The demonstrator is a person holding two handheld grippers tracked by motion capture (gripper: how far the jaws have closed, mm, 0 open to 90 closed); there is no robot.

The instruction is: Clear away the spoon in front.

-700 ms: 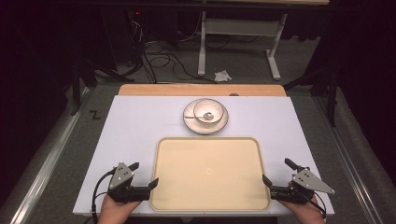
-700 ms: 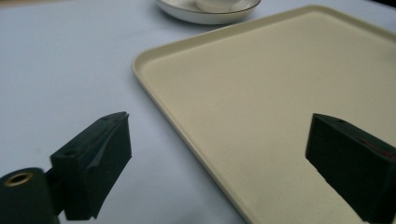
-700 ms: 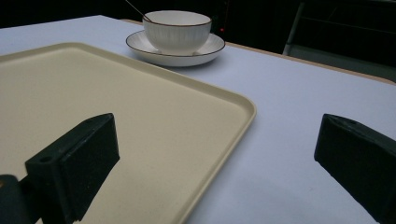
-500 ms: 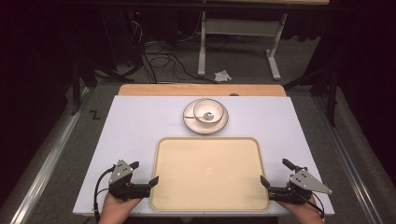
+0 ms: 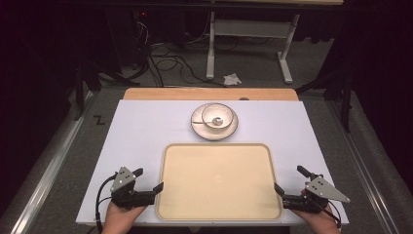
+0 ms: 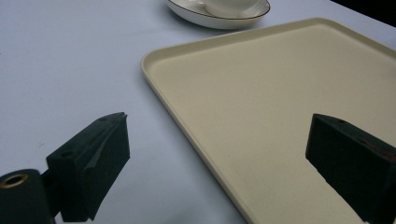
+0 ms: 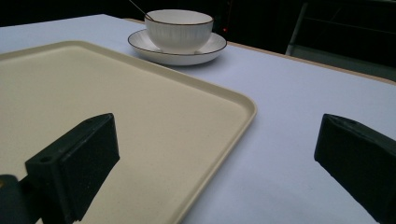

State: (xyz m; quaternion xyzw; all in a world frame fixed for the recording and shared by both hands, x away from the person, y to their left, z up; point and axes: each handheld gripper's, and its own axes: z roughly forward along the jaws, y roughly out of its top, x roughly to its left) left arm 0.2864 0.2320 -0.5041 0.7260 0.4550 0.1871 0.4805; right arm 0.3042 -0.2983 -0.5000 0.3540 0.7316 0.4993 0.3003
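In the high view a cream tray [image 5: 217, 180] lies flat in the lower middle of the frame on the white counter [image 5: 141, 126], its long sides running left to right. The left gripper [image 5: 157, 187] sits at the lower left of the frame, held in a hand [image 5: 119, 219] that comes up from the bottom edge; its fingers point at the tray's left rim near the lower corner. The right gripper [image 5: 277, 189] sits at the lower right, its fingers aimed at the tray's right rim near the other lower corner.

In the left gripper view the two black fingers [image 6: 95, 163] stand wide apart, one at the lower left of the frame over the bare counter [image 6: 60, 60], the other at the lower right over the tray [image 6: 280, 93]; the tray's rim runs between them. I cannot tell whether either finger touches it.

In the right gripper view the fingers [image 7: 79, 163] are likewise spread, one at the lower left over the tray [image 7: 93, 98], one at the right edge over the counter [image 7: 299, 102], the rim between them.

Above the tray in the high view, just past its far edge, a white saucer [image 5: 230, 130] holds a bowl [image 5: 217, 118]. In the right gripper view a thin utensil handle [image 7: 138, 10] leans out of the bowl [image 7: 179, 30].
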